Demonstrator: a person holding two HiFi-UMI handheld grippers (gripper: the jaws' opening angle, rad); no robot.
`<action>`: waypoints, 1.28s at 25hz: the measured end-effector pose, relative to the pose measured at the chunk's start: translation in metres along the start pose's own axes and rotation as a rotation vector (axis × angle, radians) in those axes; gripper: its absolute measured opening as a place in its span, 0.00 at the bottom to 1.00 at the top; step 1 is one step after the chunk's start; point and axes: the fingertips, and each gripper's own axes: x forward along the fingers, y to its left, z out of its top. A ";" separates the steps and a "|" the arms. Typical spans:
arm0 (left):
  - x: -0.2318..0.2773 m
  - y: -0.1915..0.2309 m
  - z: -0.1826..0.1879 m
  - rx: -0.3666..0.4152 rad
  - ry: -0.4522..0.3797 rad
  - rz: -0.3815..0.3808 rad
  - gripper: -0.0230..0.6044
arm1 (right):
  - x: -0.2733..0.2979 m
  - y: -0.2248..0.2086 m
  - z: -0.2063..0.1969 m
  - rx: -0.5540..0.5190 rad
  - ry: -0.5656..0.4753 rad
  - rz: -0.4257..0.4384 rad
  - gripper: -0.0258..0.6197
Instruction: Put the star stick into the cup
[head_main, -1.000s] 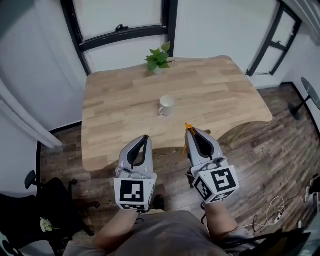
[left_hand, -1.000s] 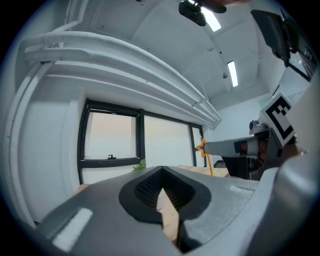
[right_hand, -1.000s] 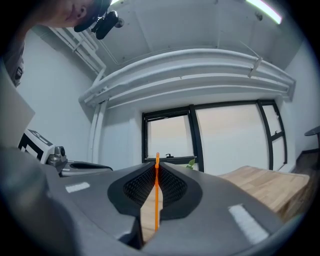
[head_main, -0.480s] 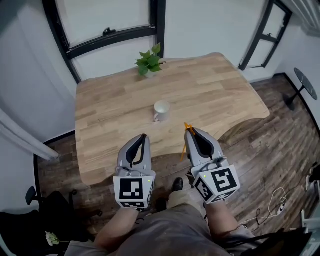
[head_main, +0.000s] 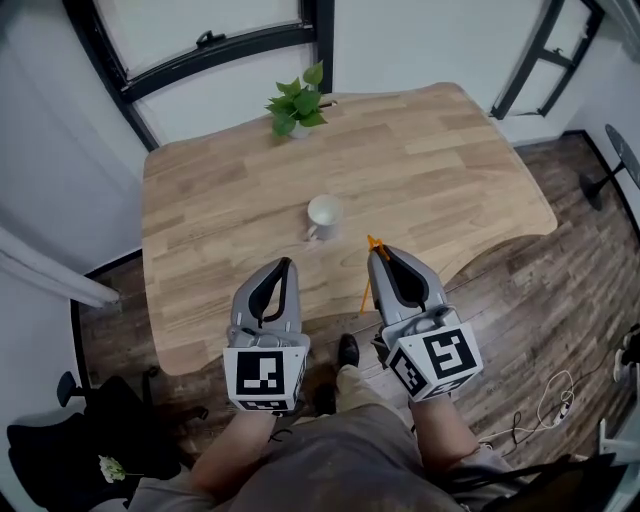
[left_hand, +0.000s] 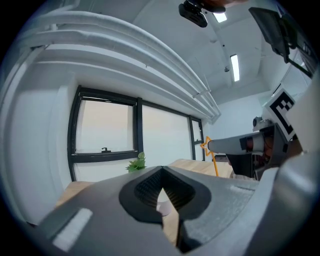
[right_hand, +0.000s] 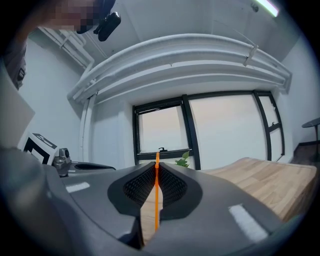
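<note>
A white cup (head_main: 324, 213) stands upright near the middle of the wooden table (head_main: 220, 200). My right gripper (head_main: 377, 252) is shut on the orange star stick (head_main: 367, 280), just short of the cup and to its right. The star is at the top by the fingertips and the stem hangs down past the table's front edge. In the right gripper view the star stick (right_hand: 156, 190) runs upright between the closed pads. My left gripper (head_main: 284, 264) is shut and holds nothing, over the table's front edge, short of the cup and to its left. The left gripper view shows the cup (left_hand: 163, 202) below its tips.
A small potted plant (head_main: 295, 100) stands at the table's far edge, under the black-framed window (head_main: 200, 55). A black office chair (head_main: 80, 430) is on the wooden floor at lower left. A cable (head_main: 550, 405) lies on the floor at the right.
Both grippers have come forward over the table's front edge, nearer the cup. The right one still grips the star stick; the left stays shut.
</note>
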 end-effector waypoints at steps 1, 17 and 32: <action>0.007 0.003 -0.001 0.001 0.005 0.005 0.04 | 0.007 -0.004 -0.001 0.006 0.002 0.005 0.11; 0.094 0.039 0.038 0.029 -0.023 0.159 0.04 | 0.109 -0.050 0.044 0.002 -0.062 0.191 0.11; 0.106 0.070 0.075 0.038 -0.105 0.265 0.04 | 0.153 -0.044 0.092 -0.048 -0.154 0.312 0.11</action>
